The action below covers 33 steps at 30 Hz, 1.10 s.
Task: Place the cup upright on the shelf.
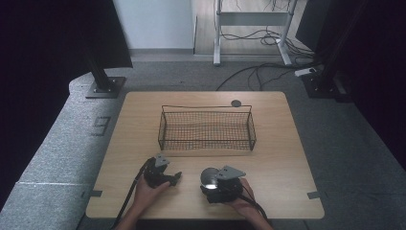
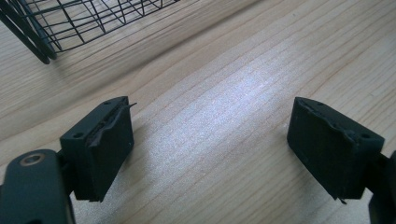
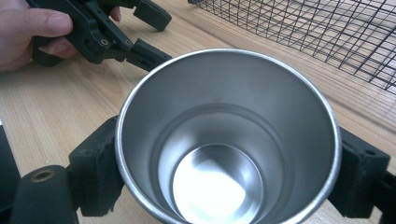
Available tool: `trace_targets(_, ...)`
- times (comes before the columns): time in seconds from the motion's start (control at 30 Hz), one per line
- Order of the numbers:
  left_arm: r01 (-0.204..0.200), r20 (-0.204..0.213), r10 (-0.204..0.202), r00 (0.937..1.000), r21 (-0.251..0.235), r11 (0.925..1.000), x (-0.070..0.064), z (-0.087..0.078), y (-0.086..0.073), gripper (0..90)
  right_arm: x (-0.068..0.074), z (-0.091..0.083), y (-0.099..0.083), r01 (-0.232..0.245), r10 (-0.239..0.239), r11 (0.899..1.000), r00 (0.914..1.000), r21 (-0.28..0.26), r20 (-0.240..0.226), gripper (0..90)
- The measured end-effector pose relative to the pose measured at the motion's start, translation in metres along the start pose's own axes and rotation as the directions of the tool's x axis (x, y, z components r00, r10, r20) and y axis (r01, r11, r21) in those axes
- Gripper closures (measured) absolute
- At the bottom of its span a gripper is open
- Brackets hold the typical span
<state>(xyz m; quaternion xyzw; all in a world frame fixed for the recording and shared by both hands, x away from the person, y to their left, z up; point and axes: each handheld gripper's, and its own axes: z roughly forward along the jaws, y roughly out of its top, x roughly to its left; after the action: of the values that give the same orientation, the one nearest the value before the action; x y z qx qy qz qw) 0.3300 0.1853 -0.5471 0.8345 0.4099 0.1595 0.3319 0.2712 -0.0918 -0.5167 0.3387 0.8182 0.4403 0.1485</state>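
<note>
At the left of the high view, the left gripper (image 1: 176, 178) is held low over the table (image 1: 287, 158) by the person's left hand (image 1: 146, 192). Its jaws are spread wide with nothing between them, and bare wood is seen between them in the left gripper view. They are aimed to the right, toward the other gripper.

Just to the right, the metal cup (image 1: 209, 177) is held by the right gripper (image 1: 211, 181), with one jaw pressed against each side of its wall. In the right gripper view the cup (image 3: 229, 140) is looked into from above its open mouth, so its long axis is judged to run roughly along the jaws, tilted up and forward instead of standing square on the table. Whether its base touches the wood cannot be told.

The wire basket (image 1: 207, 127) lies straight ahead of the cup, near but apart, with its long side across the table. The right hand (image 1: 242, 201) is clearly the nearer one to it, being wrapped around the gripper from behind with the forearm coming in from the near edge. A forward lift over the near wall is judged the likely move.
</note>
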Motion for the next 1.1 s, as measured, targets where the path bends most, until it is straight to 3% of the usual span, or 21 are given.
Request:
trace_targets(0.13,0.000,0.000,0.000,1.0000,0.000,1.0000,0.000,0.000,0.000,14.5,0.000,-0.001,0.000,0.014,-0.014,1.000,0.9999,0.002,0.003,15.8)
trace_targets(0.23,0.000,0.000,0.000,1.0000,0.000,1.0000,0.000,0.000,0.000,14.4,-0.002,-0.002,0.001,-0.009,0.009,1.000,0.9998,-0.006,-0.016,16.5)
trace_targets(0.4,0.000,0.000,0.000,1.0000,0.000,1.0000,0.000,0.000,0.000,14.4,-0.002,-0.009,0.003,-0.011,0.010,0.999,0.9998,-0.041,-0.015,18.3)
trace_targets(1.1,0.000,0.000,0.000,1.0000,0.000,1.0000,0.000,0.000,0.000,14.5,-0.009,-0.029,0.015,-0.010,0.009,0.996,0.9999,-0.088,-0.011,18.3)
